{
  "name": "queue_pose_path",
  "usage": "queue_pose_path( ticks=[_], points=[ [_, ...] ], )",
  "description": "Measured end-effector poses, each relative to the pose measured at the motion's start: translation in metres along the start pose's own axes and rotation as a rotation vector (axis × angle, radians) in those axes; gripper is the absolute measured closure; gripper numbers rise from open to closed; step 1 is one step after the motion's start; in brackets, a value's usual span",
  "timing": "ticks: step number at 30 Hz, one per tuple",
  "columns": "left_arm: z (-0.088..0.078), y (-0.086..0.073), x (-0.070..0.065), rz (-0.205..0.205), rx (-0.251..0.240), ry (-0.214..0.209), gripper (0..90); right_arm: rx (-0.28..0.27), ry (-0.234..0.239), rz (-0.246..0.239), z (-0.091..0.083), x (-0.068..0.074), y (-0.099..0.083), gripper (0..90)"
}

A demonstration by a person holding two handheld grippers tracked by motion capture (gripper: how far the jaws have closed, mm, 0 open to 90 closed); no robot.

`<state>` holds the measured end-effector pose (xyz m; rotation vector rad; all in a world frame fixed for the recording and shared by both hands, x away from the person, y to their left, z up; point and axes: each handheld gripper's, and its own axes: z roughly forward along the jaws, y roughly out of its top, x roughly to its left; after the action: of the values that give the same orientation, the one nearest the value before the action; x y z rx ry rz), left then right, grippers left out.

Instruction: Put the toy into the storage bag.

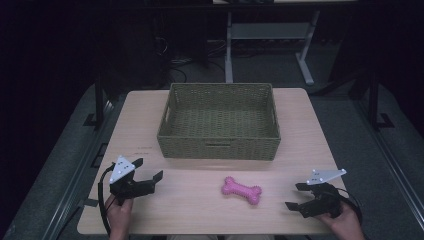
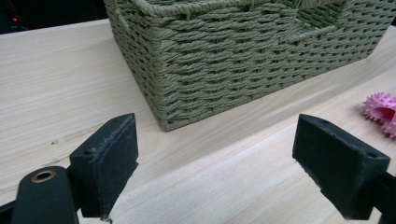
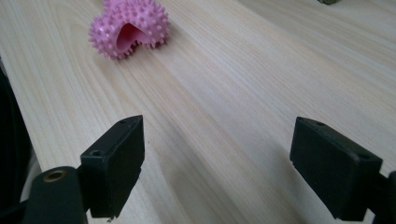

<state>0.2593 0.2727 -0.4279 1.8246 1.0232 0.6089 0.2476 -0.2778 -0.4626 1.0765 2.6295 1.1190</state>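
- A pink spiked bone-shaped toy (image 1: 242, 190) is seen lying flat on the light wooden bench (image 1: 300, 125), near its front edge and just in front of the woven green basket (image 1: 219, 145), which stands at the middle of the bench toward the back.
- The toy is not touched by either tool; it lies between them, somewhat nearer the right one.
- The left tool (image 1: 150, 170) is held low over the front left part of the bench, with its jaws wide apart and nothing between them; in the left gripper view the near corner of the basket is faced, and one knobbly end of the toy is caught at the right edge.
- The right tool (image 1: 297, 196) is held over the front right part of the bench, its jaws likewise spread and empty; in the right gripper view the toy is seen ahead and off to the left of the line between the jaws.
- The basket appears empty as far as its inside can be seen from the high view.
- The work is judged to be at its start: the approach to the toy has not yet been made, and placing the toy in the basket is taken as the likely aim.
- For the next move, the right tool would need to be swung toward the toy, lined up across the narrow waist of the bone, and lowered so that both jaws pass either side before being closed.
- Care would be called for with the soft spikes, since a grip on a bulbous end could slip.
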Motion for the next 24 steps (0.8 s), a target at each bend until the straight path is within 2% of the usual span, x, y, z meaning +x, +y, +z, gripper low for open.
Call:
queue_pose_path(
  ticks=[3,8,24],
  points=[
    [-0.002,-0.002,0.001,-0.018,-0.003,-0.002,13.8,0.009,0.009,-0.017,0.001,0.002,0.006,17.4],
    [-0.004,-0.002,0.0,-0.007,-0.004,-0.003,13.8,0.032,0.031,-0.057,0.004,0.007,0.019,17.4],
    [-0.002,-0.001,-0.001,-0.008,-0.001,-0.002,13.8,0.1,0.083,-0.125,0.007,0.015,0.05,16.3]
  ],
)
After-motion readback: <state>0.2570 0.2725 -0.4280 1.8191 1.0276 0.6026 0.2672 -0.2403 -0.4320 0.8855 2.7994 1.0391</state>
